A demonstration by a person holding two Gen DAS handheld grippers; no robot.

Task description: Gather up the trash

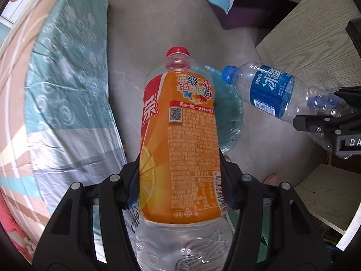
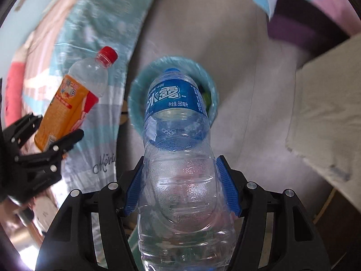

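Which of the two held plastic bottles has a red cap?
The orange-labelled bottle in the left gripper; the other, blue-labelled bottle has a blue cap.

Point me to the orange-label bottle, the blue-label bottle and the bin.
orange-label bottle (image 1: 180,135), left wrist view, label middle
blue-label bottle (image 2: 176,99), right wrist view, blue label
bin (image 2: 137,103), right wrist view, left rim of liner

From our left wrist we look steeply down past a close orange-label bottle (image 1: 180,140), from our right past a close blue-label bottle (image 2: 178,135), and both views share the teal-lined bin (image 2: 173,94) and bedding (image 1: 67,67).
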